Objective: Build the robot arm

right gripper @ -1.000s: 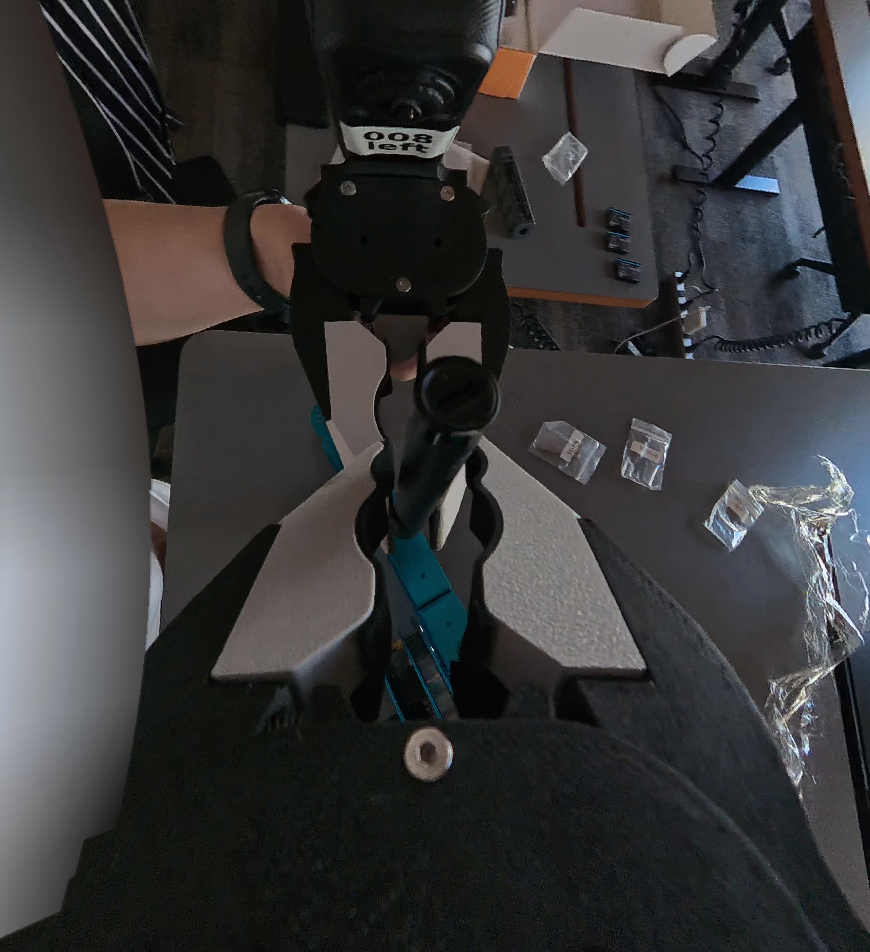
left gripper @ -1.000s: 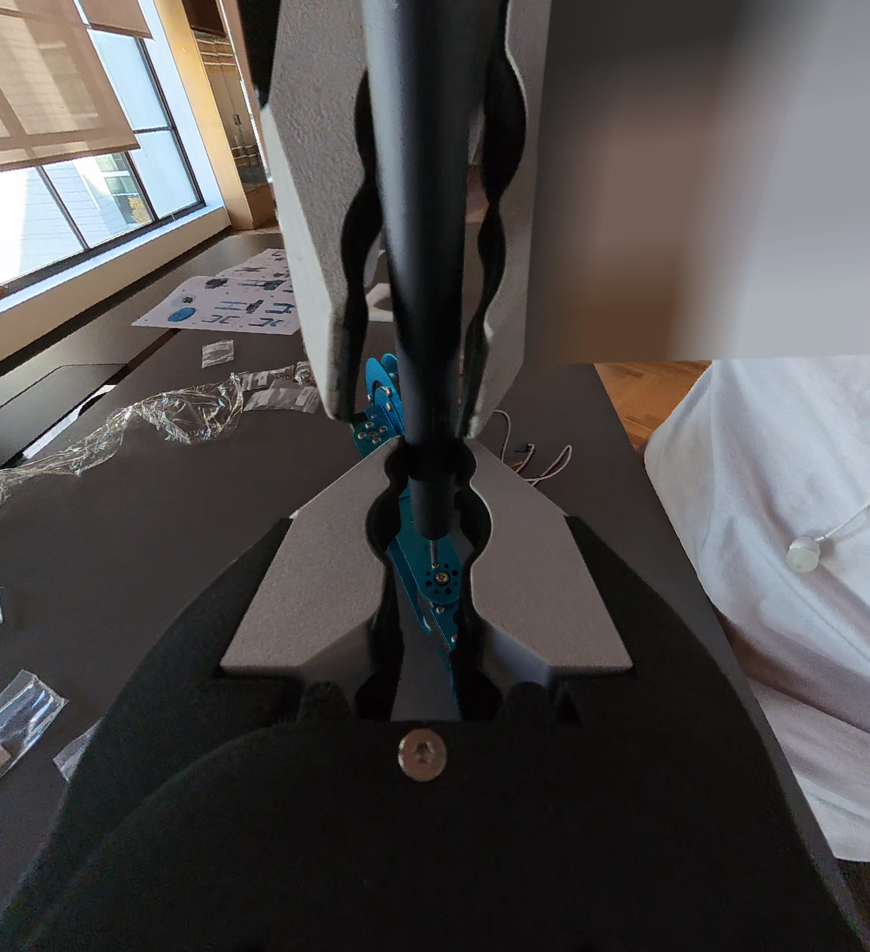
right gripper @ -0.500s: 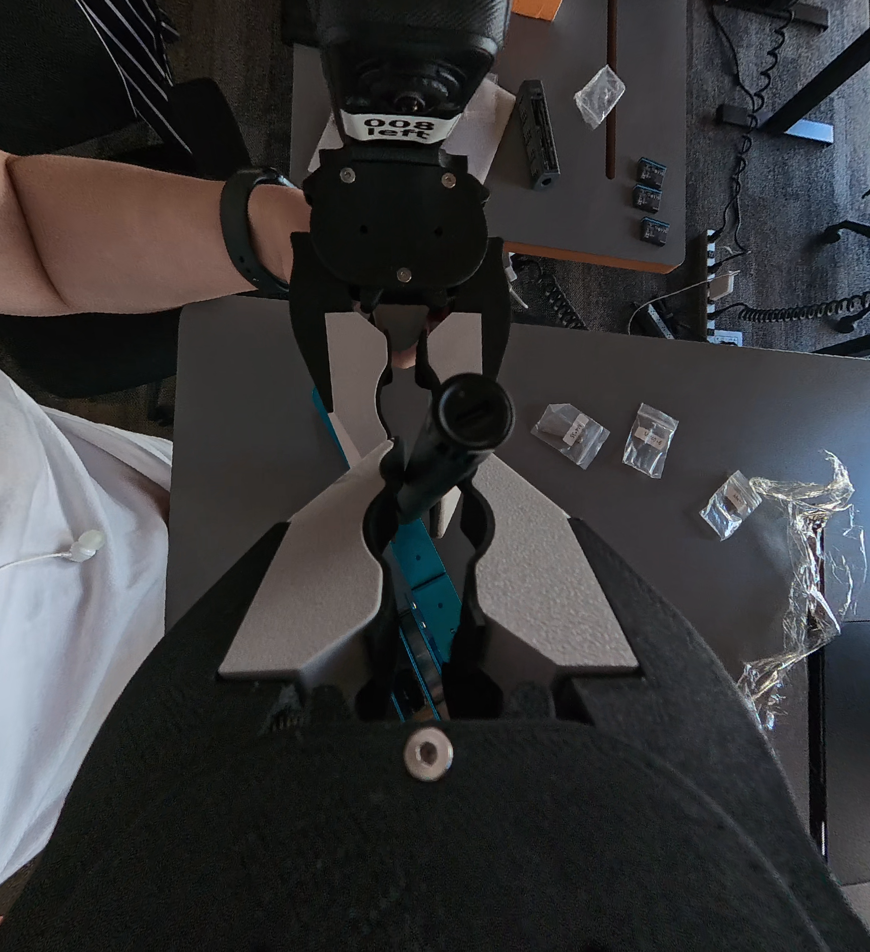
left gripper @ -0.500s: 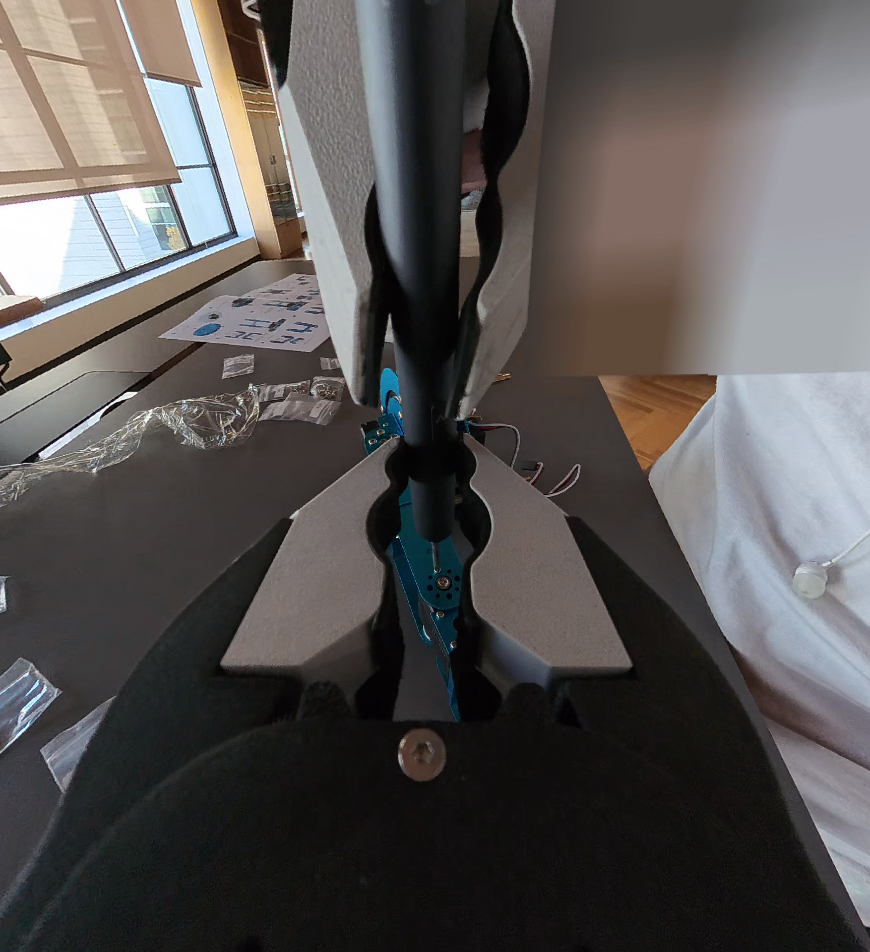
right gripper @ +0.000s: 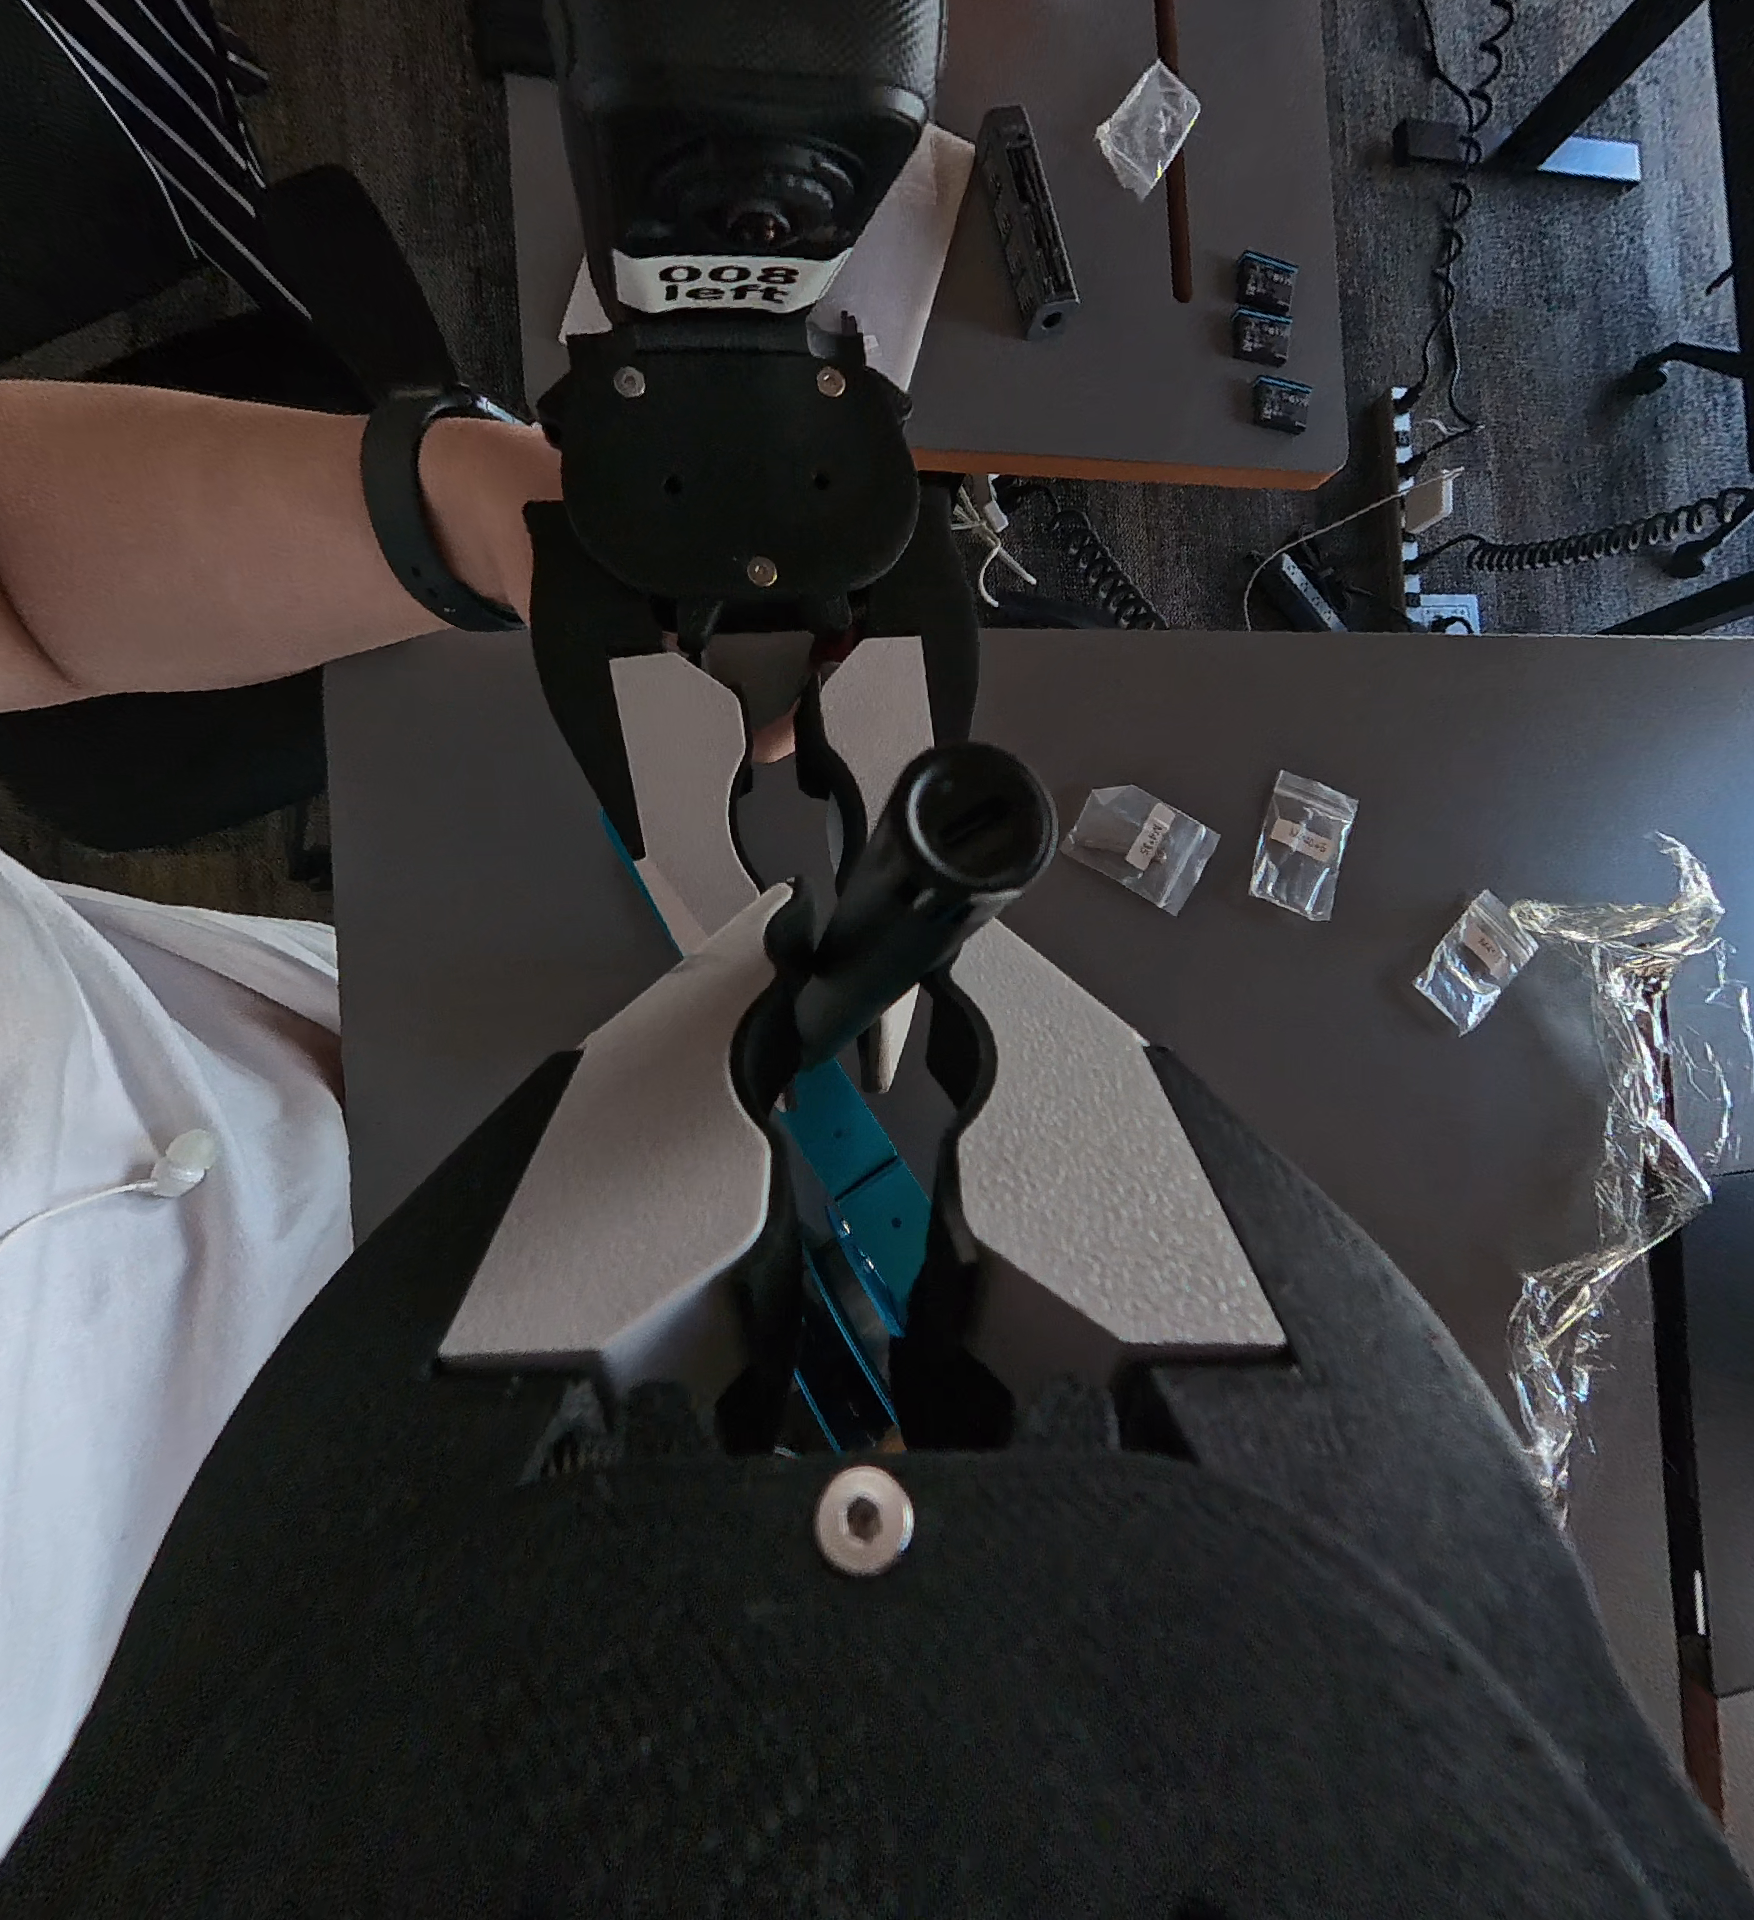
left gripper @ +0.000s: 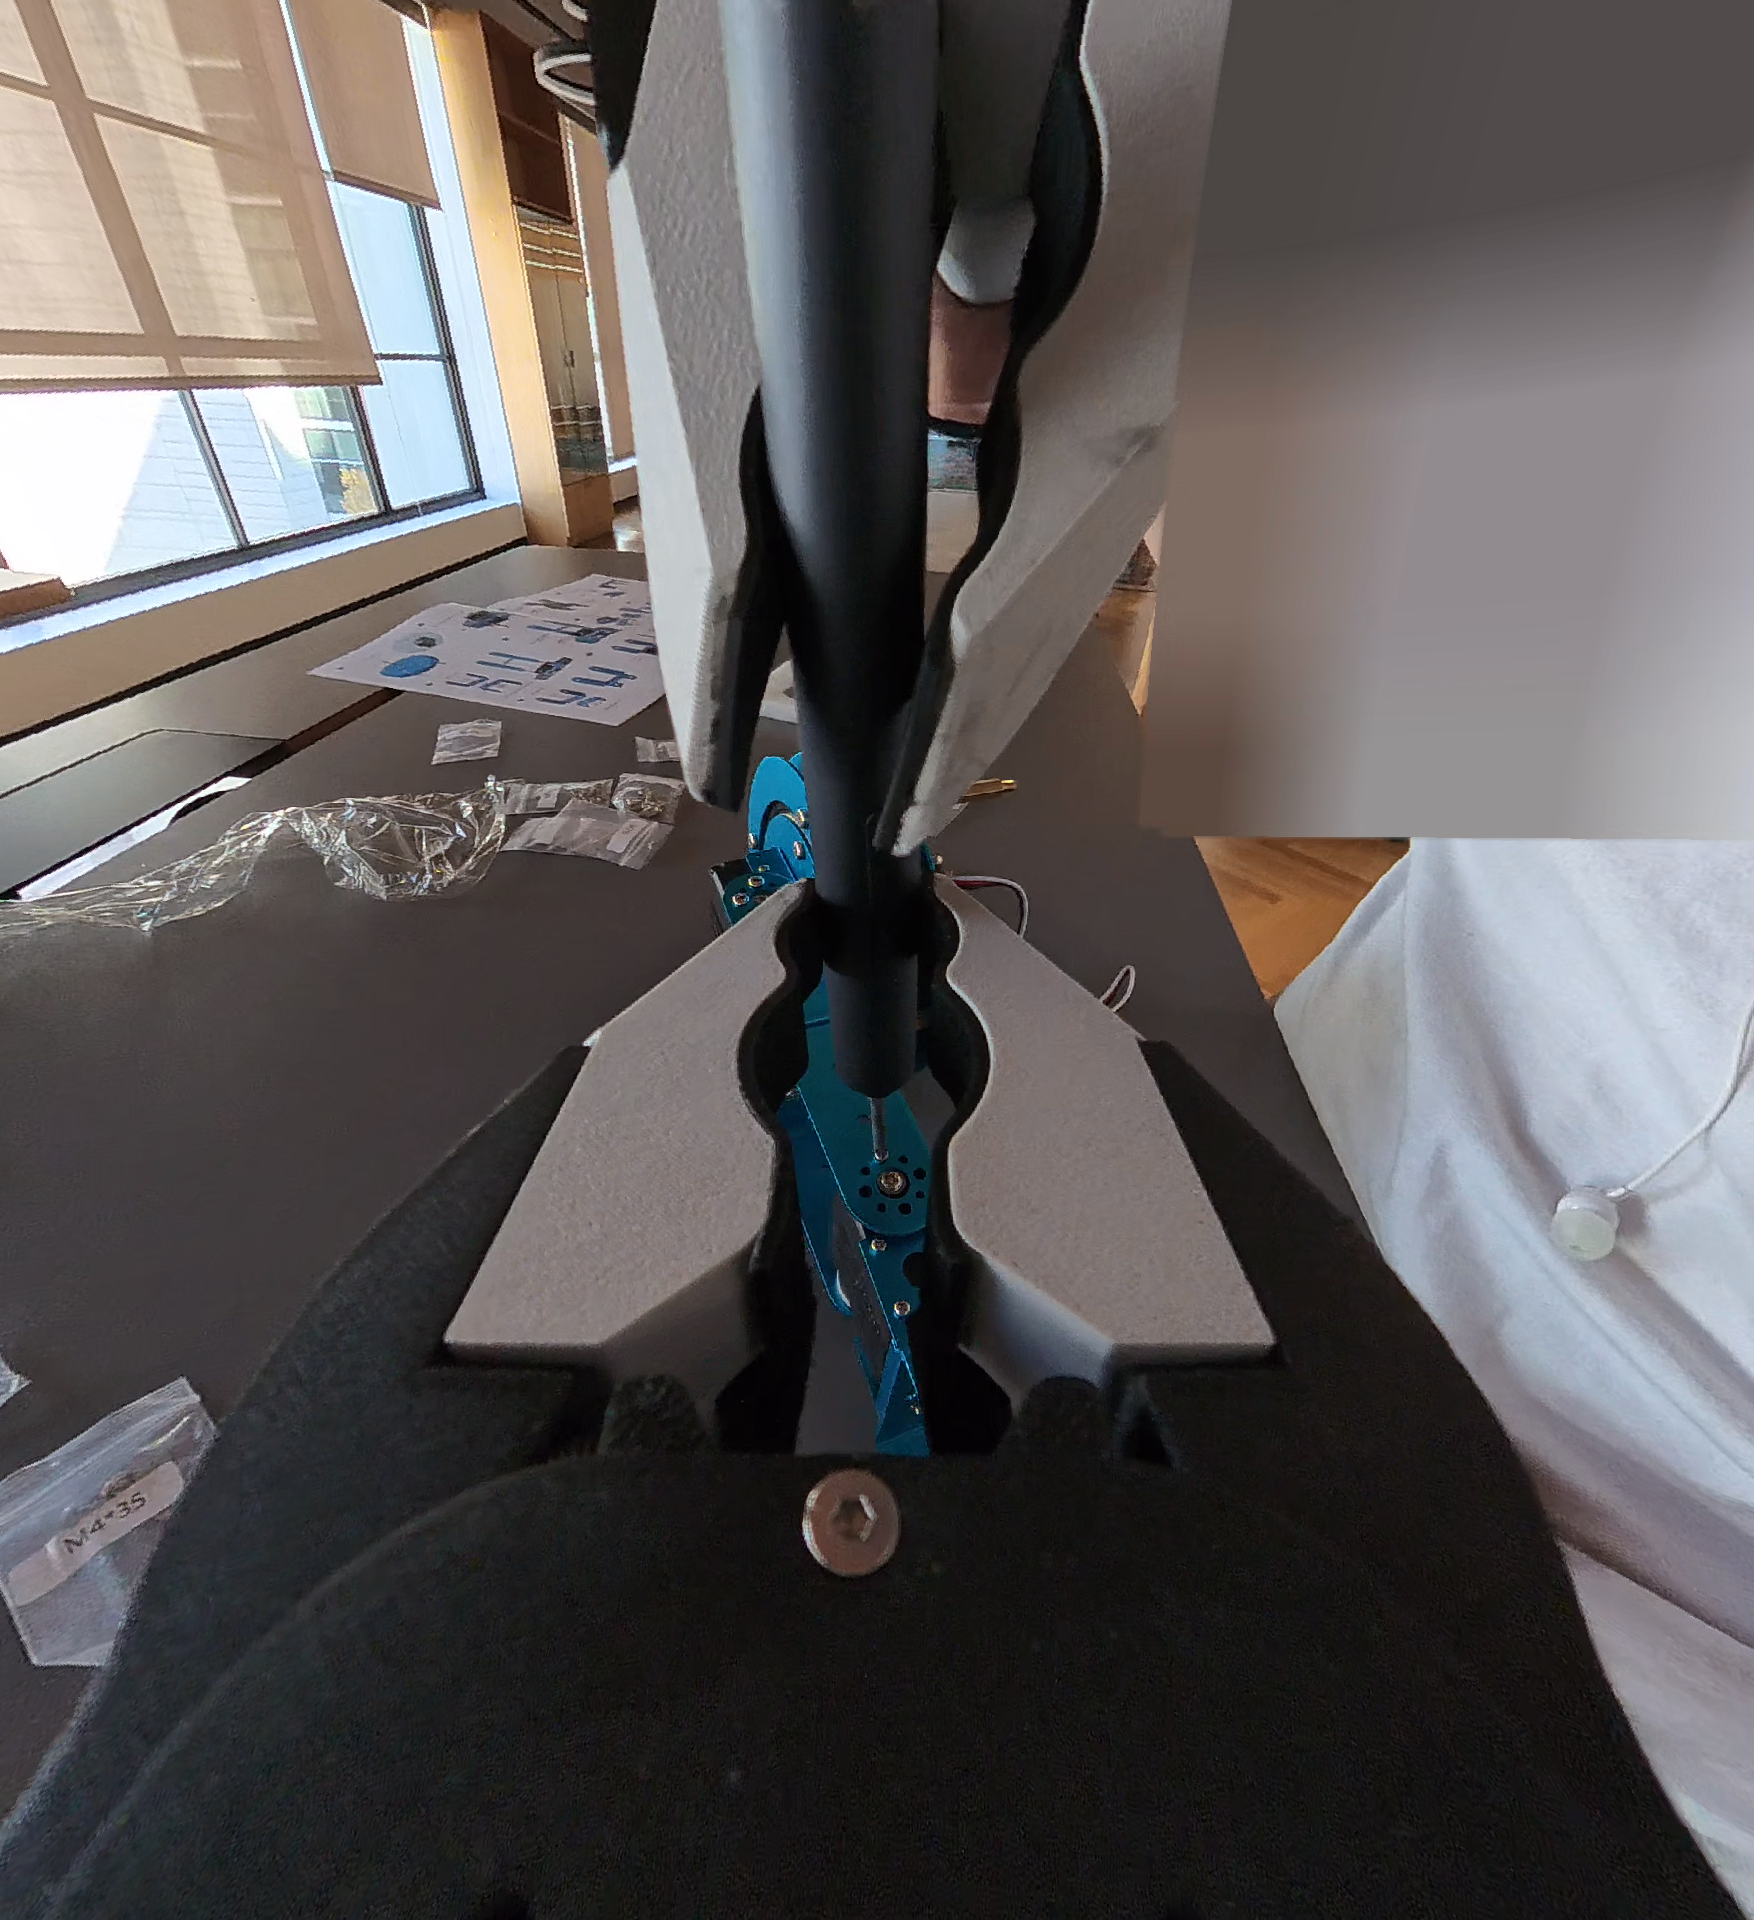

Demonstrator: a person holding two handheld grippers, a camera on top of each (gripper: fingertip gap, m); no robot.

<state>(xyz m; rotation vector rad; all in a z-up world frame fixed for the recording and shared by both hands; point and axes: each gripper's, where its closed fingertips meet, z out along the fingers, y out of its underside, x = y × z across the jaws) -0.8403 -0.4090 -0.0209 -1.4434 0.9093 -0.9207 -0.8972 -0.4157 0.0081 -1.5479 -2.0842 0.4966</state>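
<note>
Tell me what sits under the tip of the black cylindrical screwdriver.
The black cylindrical screwdriver has its thin bit on a silver screw centred in a round blue perforated metal disc. Gripper fingers hide whatever lies beneath that disc.

Two grippers are showing: the left gripper (left gripper: pixel 868 935) and the right gripper (right gripper: pixel 857 971). One black screwdriver (right gripper: pixel 914 894) and one blue metal bracket assembly (left gripper: pixel 868 1236) are sitting between them. Three small clear bags (right gripper: pixel 1304 857) are lying in a row on the near grey table (right gripper: pixel 1372 727), with one crumpled sheet of clear wrap (right gripper: pixel 1642 1091) at their right. On the far table, three small black blocks (right gripper: pixel 1266 330) are standing in a column
</note>
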